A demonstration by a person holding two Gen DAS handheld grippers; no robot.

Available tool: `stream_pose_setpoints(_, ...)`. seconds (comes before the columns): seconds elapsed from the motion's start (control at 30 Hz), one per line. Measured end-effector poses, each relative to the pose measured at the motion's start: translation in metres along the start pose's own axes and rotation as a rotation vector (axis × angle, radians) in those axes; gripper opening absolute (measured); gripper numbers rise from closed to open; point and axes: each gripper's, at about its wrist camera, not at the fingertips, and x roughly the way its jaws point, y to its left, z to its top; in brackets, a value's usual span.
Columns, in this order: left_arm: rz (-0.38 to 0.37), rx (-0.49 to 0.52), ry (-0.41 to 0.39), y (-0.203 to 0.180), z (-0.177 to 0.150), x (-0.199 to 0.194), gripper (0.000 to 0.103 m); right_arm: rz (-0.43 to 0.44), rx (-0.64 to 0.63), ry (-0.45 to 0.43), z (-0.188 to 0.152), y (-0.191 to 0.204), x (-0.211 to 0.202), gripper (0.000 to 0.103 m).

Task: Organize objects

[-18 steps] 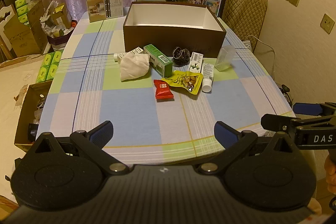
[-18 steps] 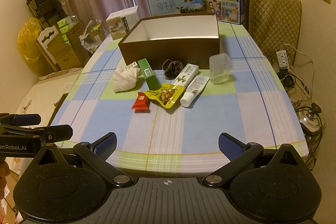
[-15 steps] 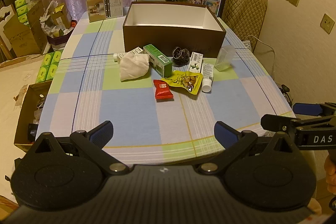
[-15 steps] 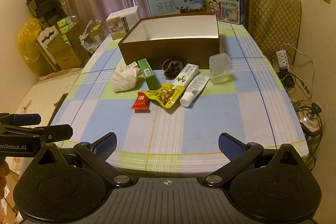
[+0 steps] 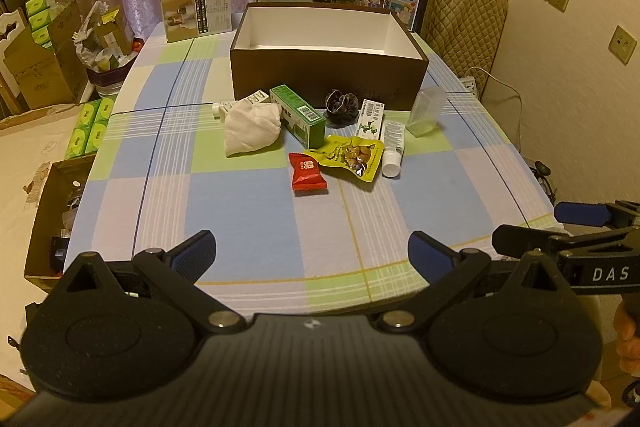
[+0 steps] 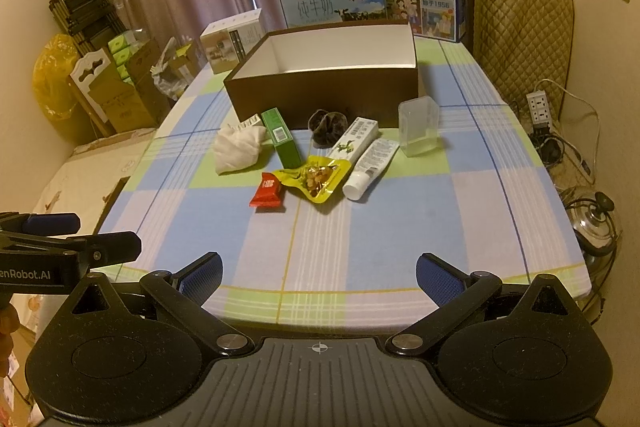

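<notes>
- While I compare with 0.6 s back, left wrist view reads identical: my left gripper point(image 5: 311, 253) hangs over the near table edge, jaws wide apart, nothing between them.
- Same view: brown box point(image 5: 328, 77) sits open and empty mid-table; red packet point(image 5: 307, 171), yellow snack pouch point(image 5: 352, 157), green carton point(image 5: 298, 115), white cloth bag point(image 5: 250, 129), dark scrunchie point(image 5: 341, 105) and white tube point(image 5: 393, 145) lie clustered just in front of it, none shifted.
- Clear plastic cup point(image 5: 427, 111) lies right of the cluster, near the box corner.
- Right gripper body shows at the right edge.
- Right wrist view: right gripper point(image 6: 319, 277) also spread wide, empty, short of the checked tablecloth point(image 6: 400, 227). No change there either.
- Left gripper's arm pokes in at the left edge.
</notes>
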Motion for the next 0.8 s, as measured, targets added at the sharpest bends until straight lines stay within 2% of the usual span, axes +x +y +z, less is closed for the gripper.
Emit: stream_pose_setpoints(0.8,-0.004,-0.001,0.011,-0.001,0.005,0.010,0.101,0.006,0.006,0.012,0.001,-0.003,0.004,0.101)
